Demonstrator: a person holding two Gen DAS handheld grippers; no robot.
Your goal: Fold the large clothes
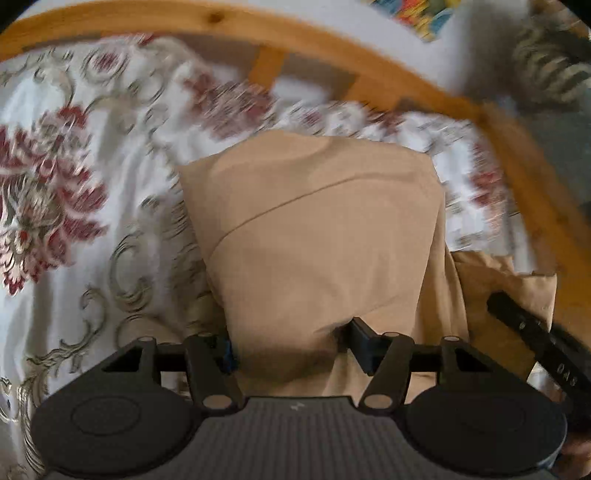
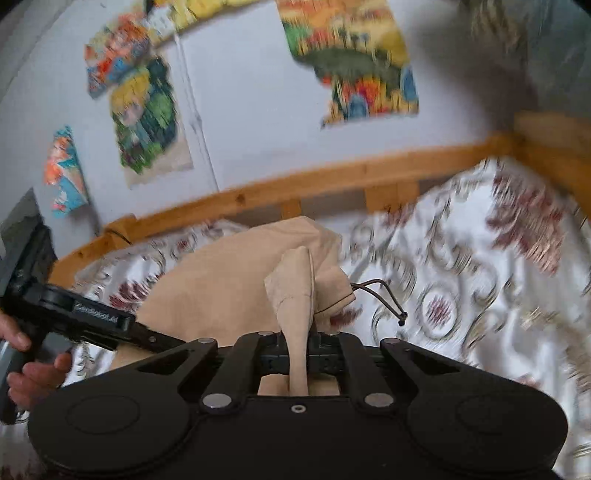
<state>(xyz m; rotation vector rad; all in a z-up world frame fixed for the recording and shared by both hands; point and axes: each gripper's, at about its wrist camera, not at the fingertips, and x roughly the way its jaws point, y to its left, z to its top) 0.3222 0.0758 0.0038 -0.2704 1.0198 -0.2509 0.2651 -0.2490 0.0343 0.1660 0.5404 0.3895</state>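
While draped across a floral bedspread (image 1: 74,206), lies smooth and matte: a tan garment (image 1: 317,236), soft cotton-like cloth with one stitched seam running diagonally and a rounded, folded far edge. Bunches into a narrow, upright pleat in the right wrist view (image 2: 299,295), with a thin dark drawstring (image 2: 384,295) looping off its hem. Shines satin-like, white with maroon flowers and grey scrolls, heavily blurred. Borders the bed on the far side: a knotty pine rail (image 1: 229,26) with short slats, set against a pale wall hung with bright torn posters (image 2: 351,62).

Pinches that pleat tight between nearly closed jaws: right gripper (image 2: 301,354), angled shallowly toward the wall. Straddles a thick bundle of the same cloth at a medium spread, pads against its sides: left gripper (image 1: 291,347), tilted steeply down. Grips the left tool's handle, fingers curled: a hand (image 2: 26,354), at the right view's left edge.
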